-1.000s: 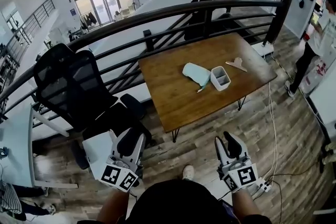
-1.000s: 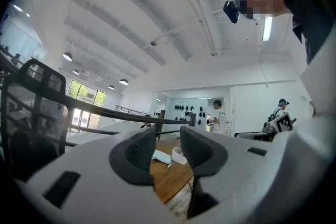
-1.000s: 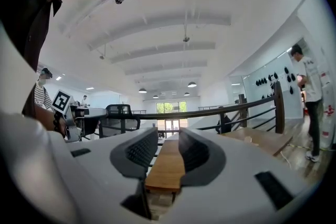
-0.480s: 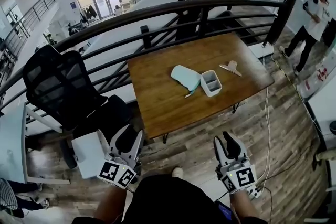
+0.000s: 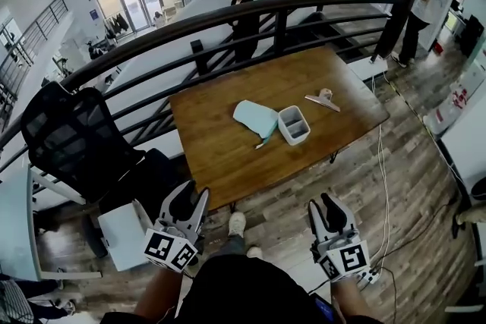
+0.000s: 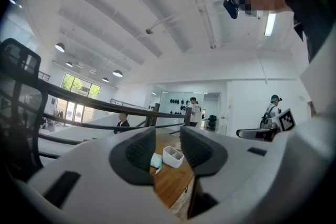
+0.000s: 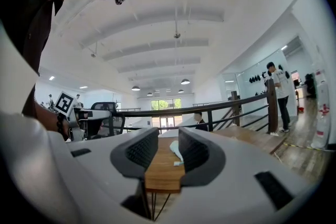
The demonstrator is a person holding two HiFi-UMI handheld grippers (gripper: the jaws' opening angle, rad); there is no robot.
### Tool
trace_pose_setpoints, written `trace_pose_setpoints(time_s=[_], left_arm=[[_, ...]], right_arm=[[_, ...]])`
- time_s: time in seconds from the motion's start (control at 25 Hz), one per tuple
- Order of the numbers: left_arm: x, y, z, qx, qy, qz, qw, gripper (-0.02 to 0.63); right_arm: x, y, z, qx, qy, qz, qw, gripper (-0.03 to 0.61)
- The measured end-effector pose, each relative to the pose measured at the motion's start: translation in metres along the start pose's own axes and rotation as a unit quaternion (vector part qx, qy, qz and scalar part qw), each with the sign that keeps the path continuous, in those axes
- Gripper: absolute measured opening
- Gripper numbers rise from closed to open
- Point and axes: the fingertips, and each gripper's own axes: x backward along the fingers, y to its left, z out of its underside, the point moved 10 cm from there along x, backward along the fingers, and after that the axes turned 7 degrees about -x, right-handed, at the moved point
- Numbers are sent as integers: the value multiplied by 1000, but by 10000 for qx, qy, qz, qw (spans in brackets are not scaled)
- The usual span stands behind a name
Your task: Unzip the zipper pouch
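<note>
While we walked over the wood floor, the long black railing (image 5: pixel 228 19) ran behind the desk (image 5: pixel 220 163). The desk sat more in the middle of our head view than it did a moment before, and it looked a little nearer. We think that meant we were stepping toward it. A black chair (image 5: pixel 64 140) stood off the left side of the desk.

Our left gripper (image 5: pixel 191 193) hung low in front of us, well apart from the desk. Its jaws stood wide with nothing between them but air, and they had not changed. Our right gripper (image 5: pixel 320 202) hung low on the other side, and its jaws also stood apart with nothing in them.

The light blue zipper pouch (image 5: pixel 256 117) lay flat near the middle of the desk. It had not moved on the desk, and nothing touched it. A small white box (image 5: pixel 294 124) stood right beside it, on the side of the right edge. We could not tell if the two touched. A little clip (image 5: pixel 323 100) lay near the far right corner.

So the unzipping had not begun. We think we had to get close to the near edge first, then hold the pouch with one gripper and pull the zipper tab with the other.
</note>
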Motion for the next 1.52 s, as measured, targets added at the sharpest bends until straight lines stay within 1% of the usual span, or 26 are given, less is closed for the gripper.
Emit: trace_pose_setpoints(time_s=[0.16, 0.36, 0.48, 0.68, 0.92, 1.2, 1.28, 1.52], left_arm=[[-27, 14, 5, 36, -9, 177, 9998, 138], [-64, 30, 5, 14, -91, 472, 9988, 138], [-87, 40, 11, -2, 3, 618, 9981, 140], [-122, 51, 26, 127, 290, 836, 9960, 140], [-167, 61, 56, 117, 731, 1160, 9905, 140], [-207, 69, 97, 40, 1288, 1497, 9803, 140], [-218, 70, 110, 18, 1439, 1585, 9768, 139], [-251, 69, 150, 161, 1914, 1790, 9649, 140]], right_arm=[[-14, -4, -8, 97, -190, 121, 9997, 117], [-34, -13, -12, 173, -107, 362, 9991, 114], [-48, -16, -14, 216, -128, 433, 9987, 114], [-66, -24, -15, 177, -20, 607, 9980, 114], [-85, -40, -6, 35, 138, 868, 9961, 112], [-106, -46, 15, -157, 595, 1063, 9924, 110], [-109, -49, 20, -205, 660, 1139, 9911, 110], [-107, -53, 26, -289, 838, 1443, 9856, 110]])
